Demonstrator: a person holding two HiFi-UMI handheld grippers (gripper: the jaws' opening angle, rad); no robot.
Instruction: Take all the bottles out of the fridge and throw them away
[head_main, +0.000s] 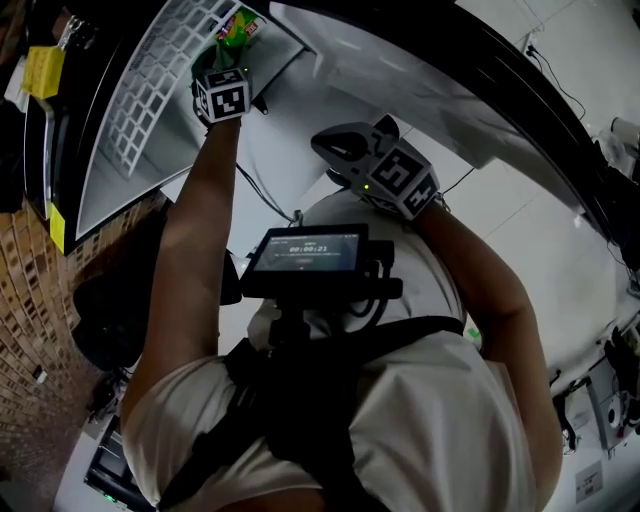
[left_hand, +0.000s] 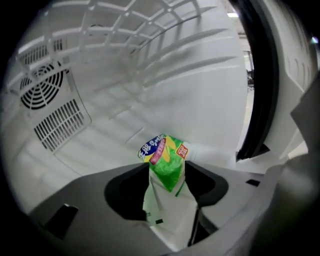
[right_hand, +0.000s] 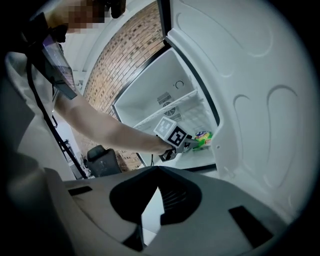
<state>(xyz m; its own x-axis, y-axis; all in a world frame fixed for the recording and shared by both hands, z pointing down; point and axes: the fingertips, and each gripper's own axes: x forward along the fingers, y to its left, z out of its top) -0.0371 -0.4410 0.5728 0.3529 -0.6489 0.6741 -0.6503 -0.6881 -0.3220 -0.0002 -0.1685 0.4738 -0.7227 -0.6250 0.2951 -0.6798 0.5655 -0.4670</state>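
**Bottle between wide jaws inside the fridge**

Much of the bottle (left_hand: 165, 155) is hidden. In the left gripper view only its green, yellow and blue label and a pale stretch of its body show; the rest runs down behind the jaws. Which end is the cap cannot be told. In the head view it is just a green patch past the marker cube (head_main: 222, 95).

The bottle lies on the white floor of the fridge (right_hand: 165, 100), under the wire shelf (left_hand: 125, 20). The left gripper (left_hand: 169, 167) reaches in with its jaws spread wide on either side of it. The right gripper (right_hand: 158, 170) hangs outside the fridge, jaws drawn together at the tips with nothing between them.

A round fan grille (left_hand: 42, 92) sits in the back wall. The open door (right_hand: 260, 100) fills the right of the right gripper view. A brick wall (right_hand: 130, 55) and a black chair (right_hand: 102, 160) lie beyond the reaching arm. A chest-mounted screen (head_main: 305, 255) blocks the middle of the head view.
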